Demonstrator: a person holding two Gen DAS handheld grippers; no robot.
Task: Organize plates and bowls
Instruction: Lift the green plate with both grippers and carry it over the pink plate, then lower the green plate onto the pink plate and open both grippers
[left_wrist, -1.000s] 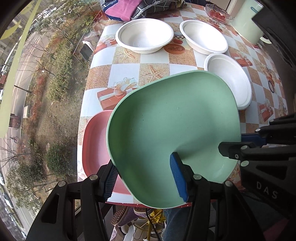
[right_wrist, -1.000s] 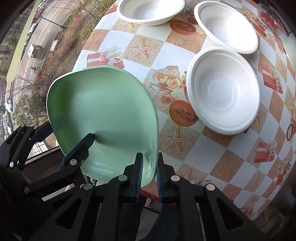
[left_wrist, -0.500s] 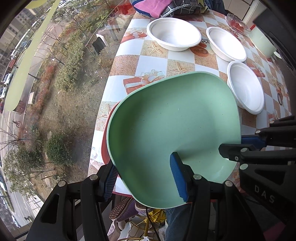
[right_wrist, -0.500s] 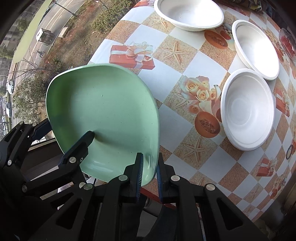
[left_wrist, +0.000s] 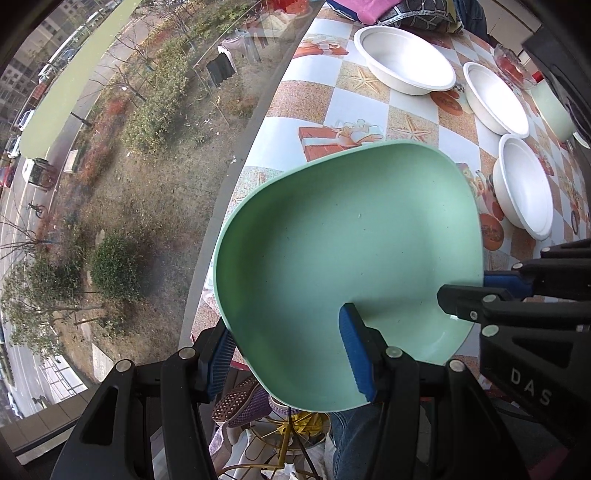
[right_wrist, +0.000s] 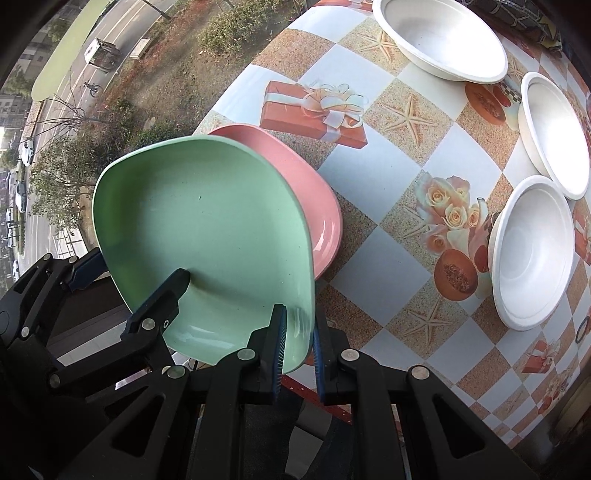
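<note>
A green plate (left_wrist: 347, 266) (right_wrist: 207, 236) is held in the air by both grippers. My left gripper (left_wrist: 288, 354) is shut on its near left edge. My right gripper (right_wrist: 298, 343) is shut on its near right rim and shows in the left wrist view (left_wrist: 491, 288). The green plate hangs over a pink plate (right_wrist: 306, 184) that lies on the table's near left corner. Three white bowls stand on the table: one far (right_wrist: 439, 37), one middle (right_wrist: 554, 129), one near (right_wrist: 532, 251).
The table (right_wrist: 388, 273) has a checkered cloth and ends at a window on the left. A pale green container (left_wrist: 554, 114) and a small glass dish (left_wrist: 511, 66) stand at the far right. Folded cloths (left_wrist: 373, 9) lie at the far end.
Both grippers have carried the green plate left and back toward the table's near corner. It now hangs over the pink plate. Both grips are unchanged.
</note>
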